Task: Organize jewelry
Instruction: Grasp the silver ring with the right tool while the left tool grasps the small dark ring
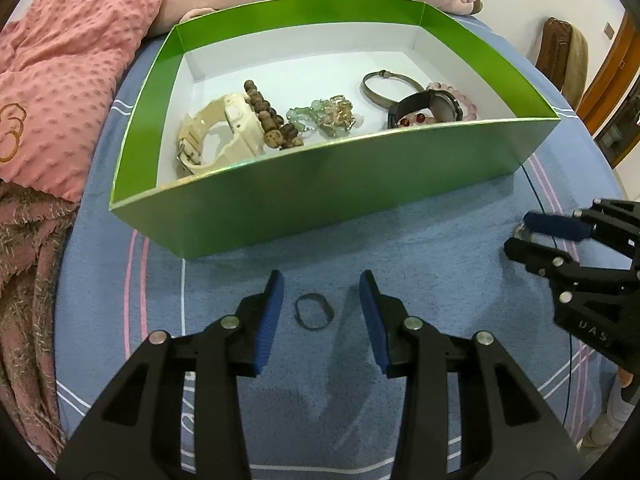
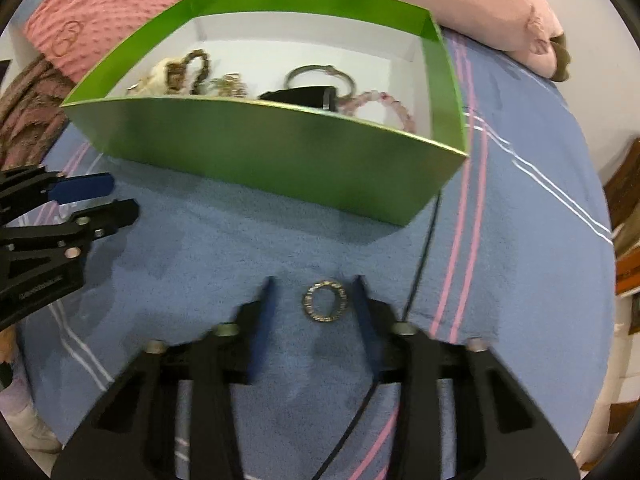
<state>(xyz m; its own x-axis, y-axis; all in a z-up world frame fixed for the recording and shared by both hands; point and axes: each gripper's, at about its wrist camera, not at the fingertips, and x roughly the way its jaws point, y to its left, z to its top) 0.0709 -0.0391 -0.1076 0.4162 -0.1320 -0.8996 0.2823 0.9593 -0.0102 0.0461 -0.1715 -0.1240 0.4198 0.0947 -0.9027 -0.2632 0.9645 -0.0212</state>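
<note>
Rings (image 1: 314,311) (image 2: 326,300) lie between each wide-open tool's (image 1: 322,312) (image 2: 314,308) fingers, untouched.

Two watches (image 1: 216,132), one box (image 1: 320,196), two loose rings (image 1: 314,312).

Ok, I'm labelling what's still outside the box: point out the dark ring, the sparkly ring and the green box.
dark ring (image 1: 314,313): left wrist view, its band.
sparkly ring (image 2: 327,300): right wrist view, its studded band.
green box (image 1: 320,196): left wrist view, near wall.

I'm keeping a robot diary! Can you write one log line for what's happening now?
left gripper: open around dark ring | right gripper: open around sparkly ring | green box: holds watches, bracelets
</note>
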